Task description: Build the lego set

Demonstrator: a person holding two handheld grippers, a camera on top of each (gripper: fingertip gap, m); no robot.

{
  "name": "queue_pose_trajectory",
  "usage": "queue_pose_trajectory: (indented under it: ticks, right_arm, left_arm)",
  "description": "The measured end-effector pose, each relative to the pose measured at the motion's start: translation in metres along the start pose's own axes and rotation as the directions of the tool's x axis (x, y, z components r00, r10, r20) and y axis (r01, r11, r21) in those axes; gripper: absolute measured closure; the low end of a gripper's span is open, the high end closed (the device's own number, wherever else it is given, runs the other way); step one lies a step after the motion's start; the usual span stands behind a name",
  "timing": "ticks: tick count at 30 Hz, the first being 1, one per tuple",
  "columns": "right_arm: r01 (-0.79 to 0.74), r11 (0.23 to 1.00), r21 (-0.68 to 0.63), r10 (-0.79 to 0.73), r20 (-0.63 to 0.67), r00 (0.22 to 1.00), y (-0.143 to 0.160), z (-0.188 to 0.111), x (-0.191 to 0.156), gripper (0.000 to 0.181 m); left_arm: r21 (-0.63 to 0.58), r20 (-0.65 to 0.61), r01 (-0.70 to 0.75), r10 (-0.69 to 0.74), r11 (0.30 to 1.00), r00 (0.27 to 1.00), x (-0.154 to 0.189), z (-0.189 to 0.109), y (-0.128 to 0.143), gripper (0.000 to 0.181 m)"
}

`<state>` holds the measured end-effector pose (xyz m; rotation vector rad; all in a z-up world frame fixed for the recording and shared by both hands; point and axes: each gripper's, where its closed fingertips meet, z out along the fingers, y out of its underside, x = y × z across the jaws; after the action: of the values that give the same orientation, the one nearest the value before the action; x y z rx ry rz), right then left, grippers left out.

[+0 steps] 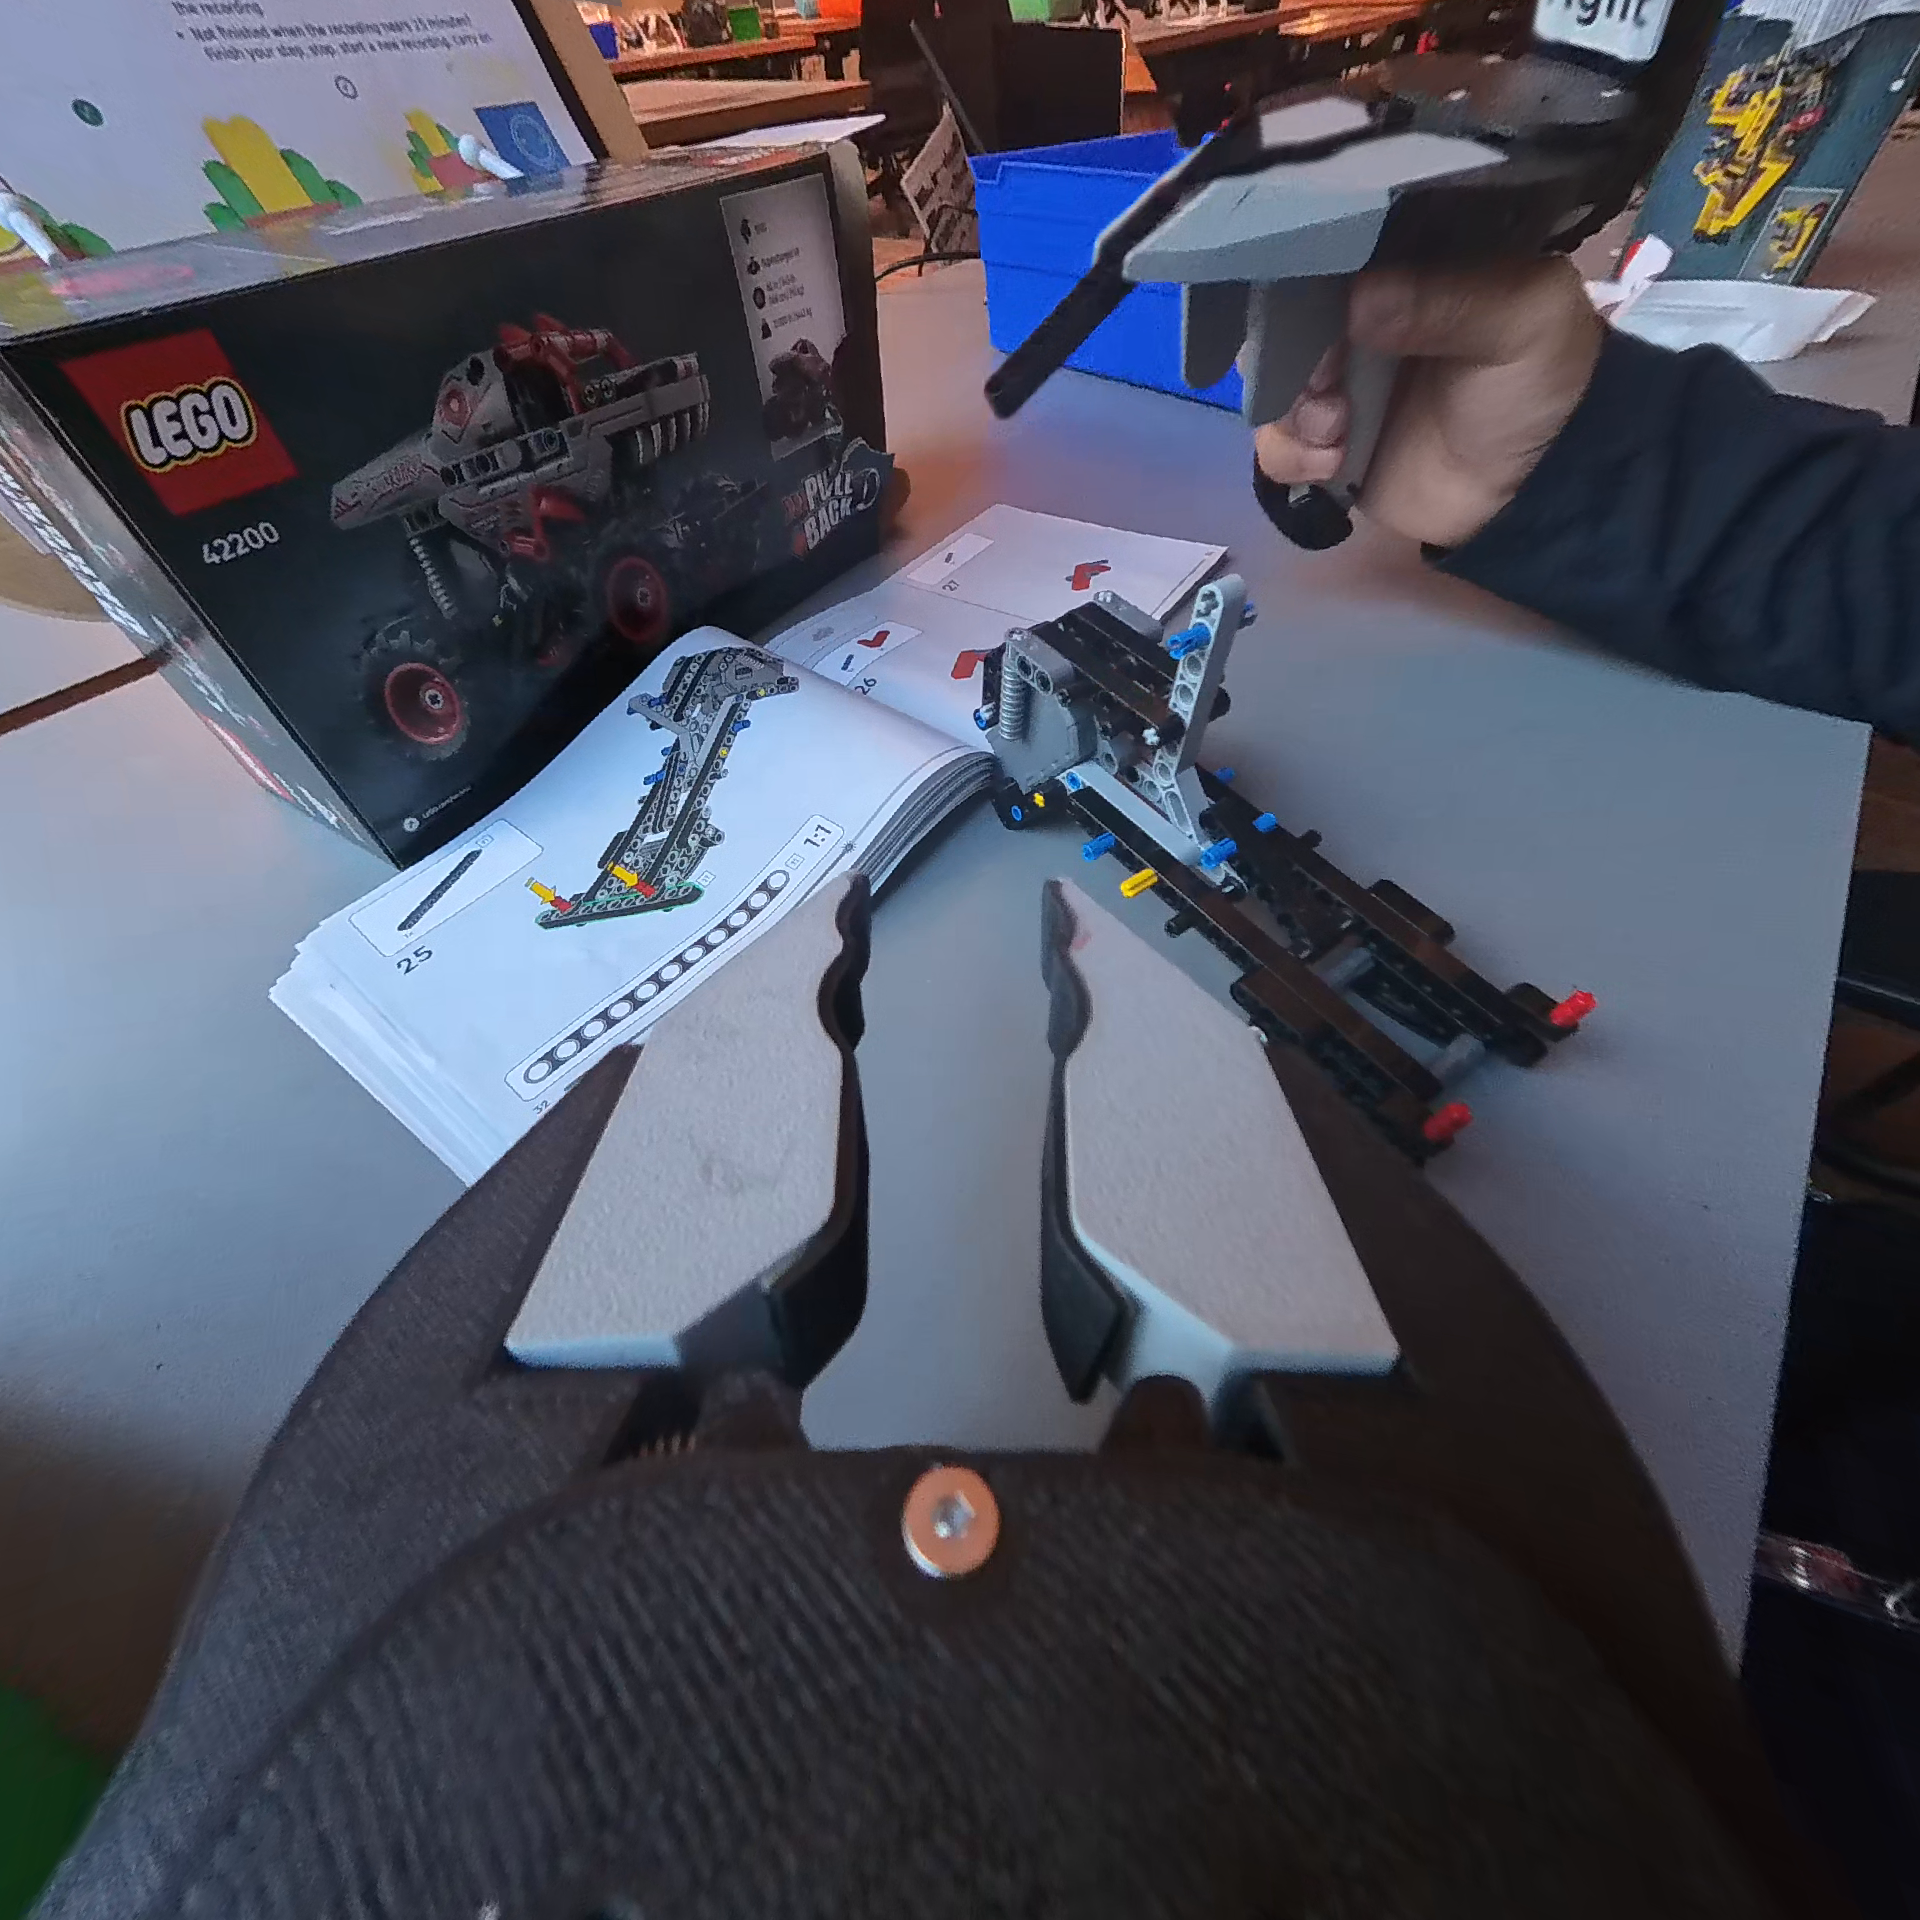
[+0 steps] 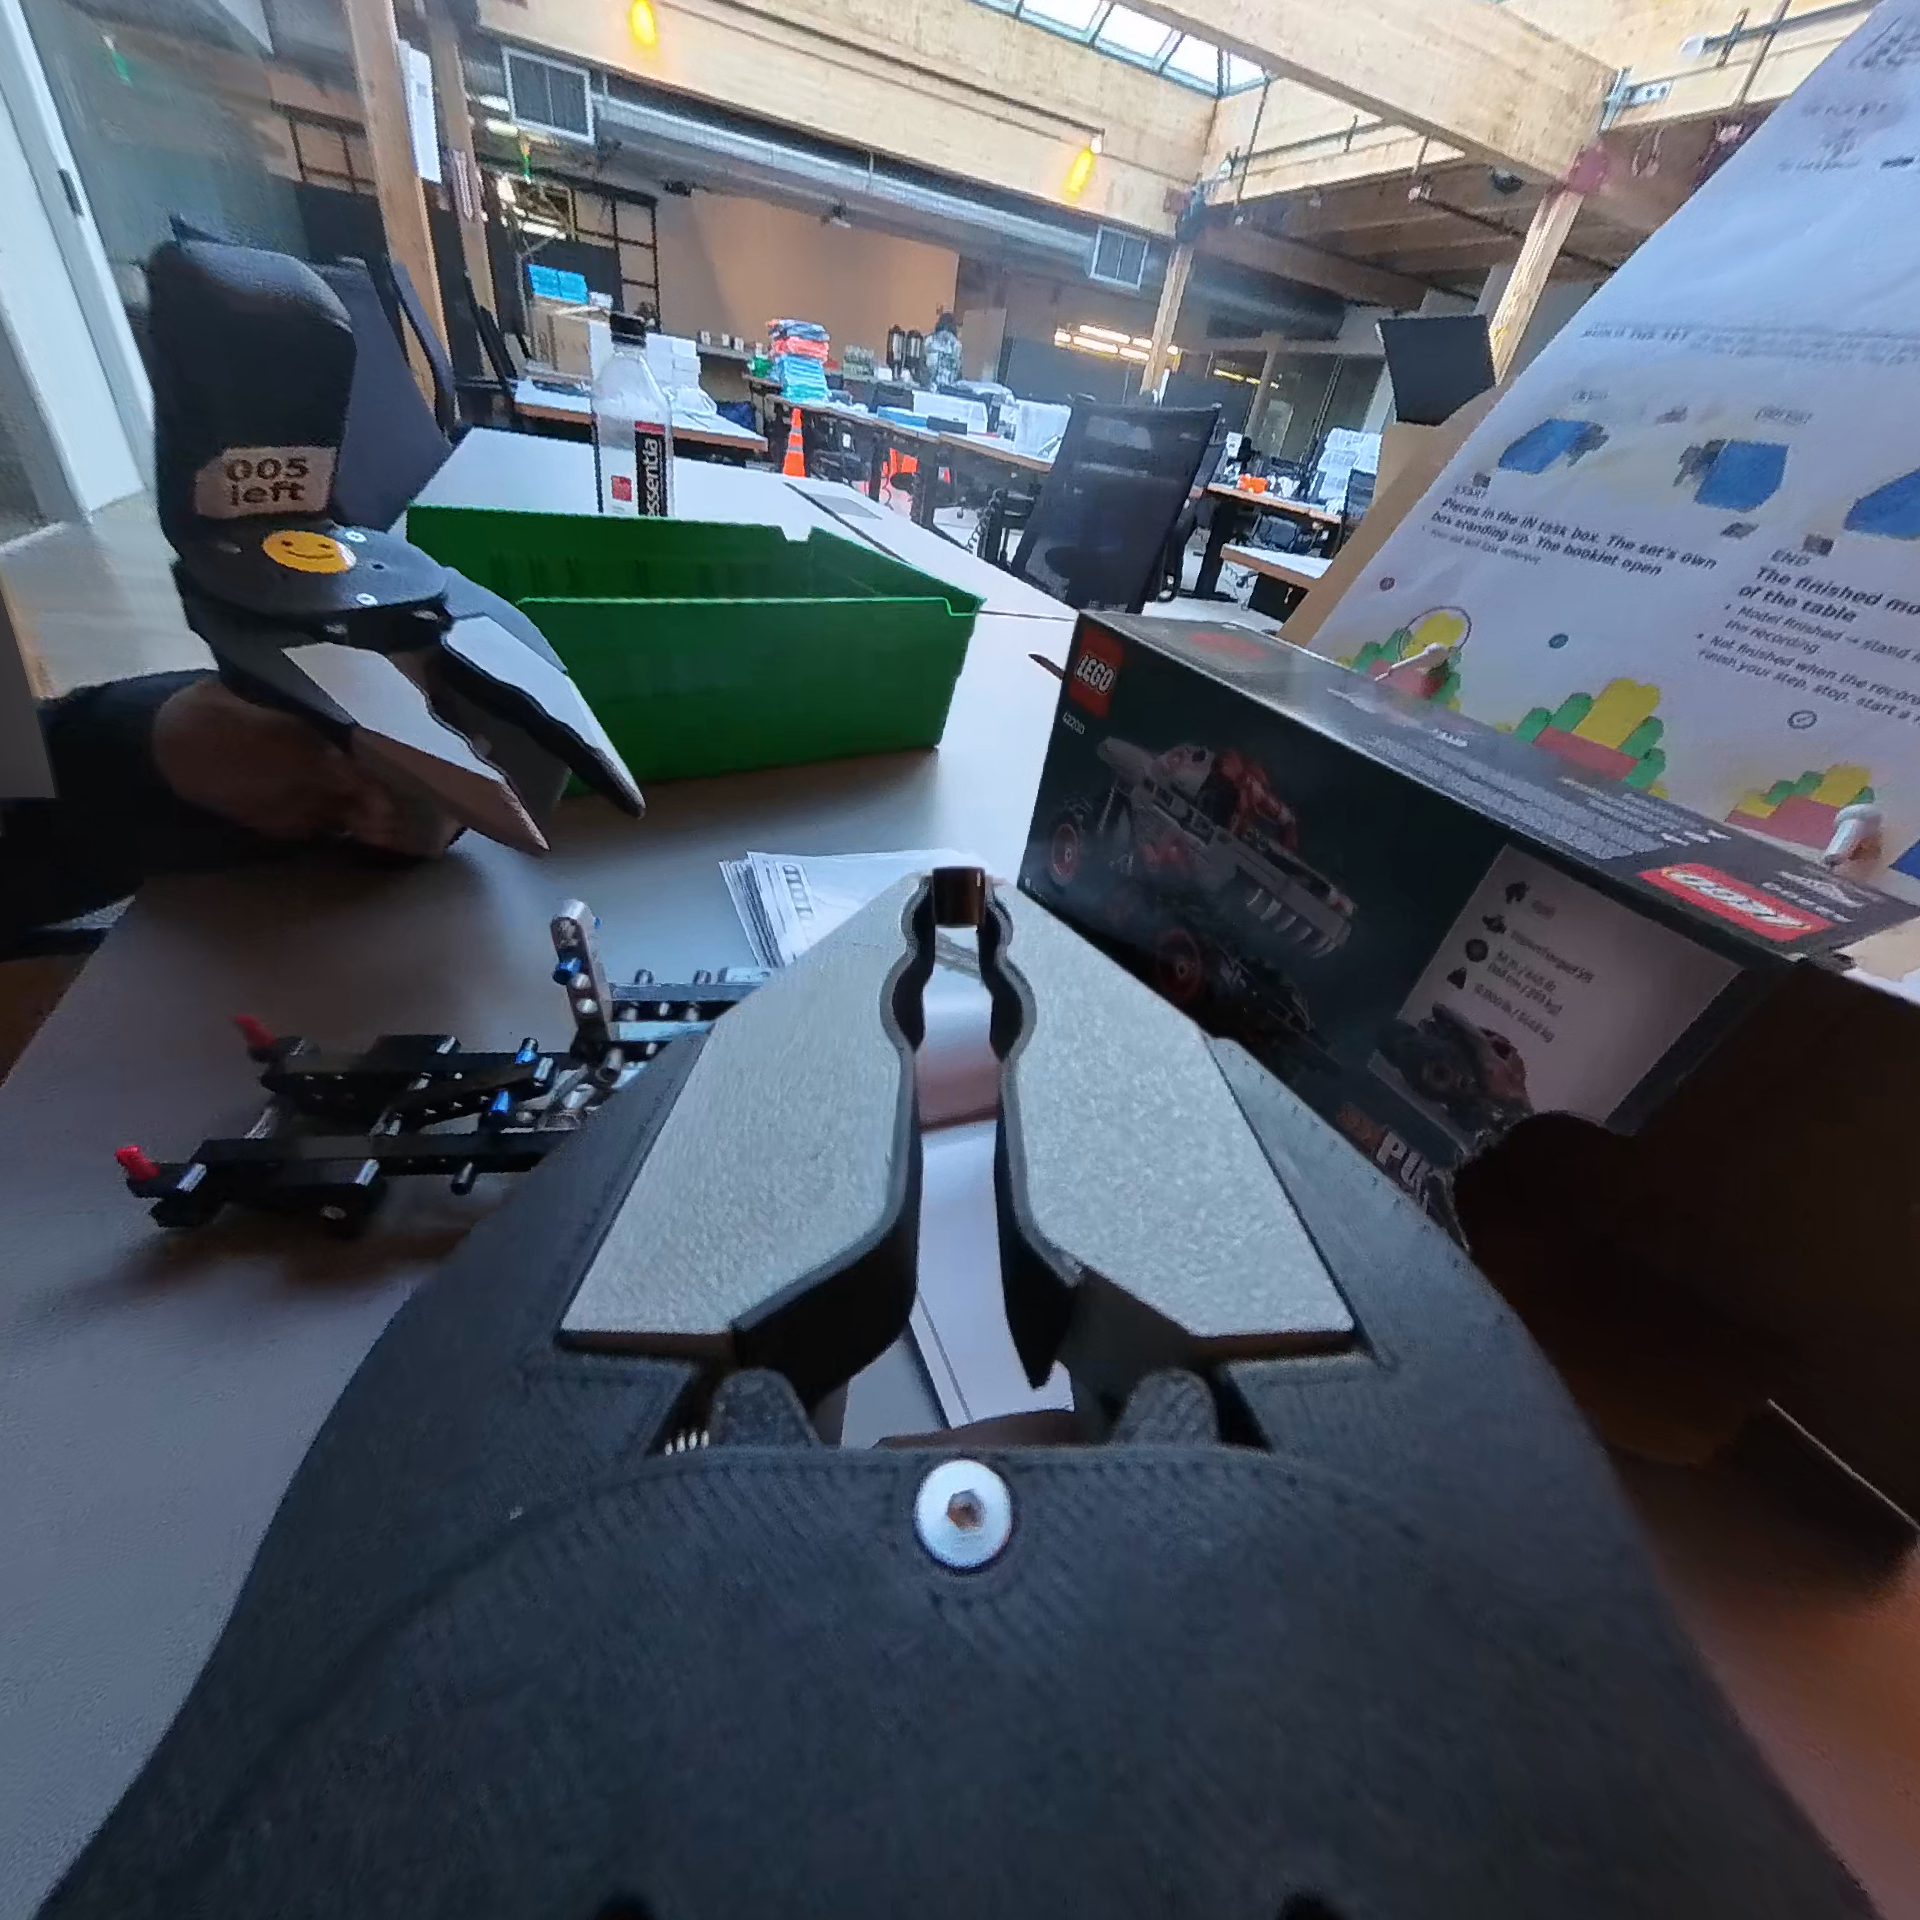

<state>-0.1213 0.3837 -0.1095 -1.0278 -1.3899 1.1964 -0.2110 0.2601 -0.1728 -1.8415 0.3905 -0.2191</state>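
At far left of the left wrist view, the set's box (image 1: pixel 447 499) stands on the grey worktop (image 1: pixel 208 1195), with a printed sheet (image 1: pixel 260 104) propped behind it. Just right of the box, the instruction booklet (image 1: pixel 644 883) lies open and flat. The left gripper (image 1: pixel 951 935) hovers over the worktop at the booklet's near edge, its fingers set moderately apart with nothing between them. Right of the booklet and touching its pages, the partly built chassis (image 1: pixel 1226 852) rests on the worktop: black beams, a grey upright section, blue, yellow and red pins. Above it, a hand (image 1: pixel 1455 405) holds the right gripper (image 1: pixel 1049 374) clear of the worktop; its fingers are closed narrowly on a long black beam (image 1: pixel 1081 312), seen end-on at the fingertips in the right wrist view. Behind sits a blue bin (image 1: pixel 1070 239). The right wrist view also shows a green bin (image 2: pixel 717 644) and a water bottle (image 2: pixel 632 426) behind the left gripper.
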Motion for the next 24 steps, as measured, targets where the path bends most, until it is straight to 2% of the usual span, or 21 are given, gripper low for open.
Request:
queue_pose_trajectory:
  ticks: [1, 6, 14, 24]
  right_arm:
    - [0.003, 1.0, 0.006, -0.003, 0.0, 1.0, -0.002, -0.001, 0.0, 0.177]
    - [0.021, 0.999, 0.039, -0.023, 0.033, 0.999, -0.01, -0.002, -0.009, 0.177]
    - [0.093, 0.989, 0.114, -0.111, 0.165, 0.98, -0.028, -0.004, -0.044, 0.177]
    - [0.044, 0.995, 0.094, -0.059, 0.155, 0.986, -0.022, 0.0, -0.039, 0.177]
  left_arm:
    - [0.0, 0.0, 0.0, 0.0, 1.0, 1.0, 0.0, 0.0, 0.0, 0.152]
    - [-0.003, -0.001, -0.001, 0.001, 1.0, 1.0, 0.0, 0.0, 0.0, 0.152]
    - [0.006, 0.0, -0.003, 0.003, 1.0, 1.0, 0.0, -0.001, -0.001, 0.152]
    - [0.012, 0.013, 0.036, -0.037, 0.999, 0.999, -0.005, -0.004, -0.001, 0.155]
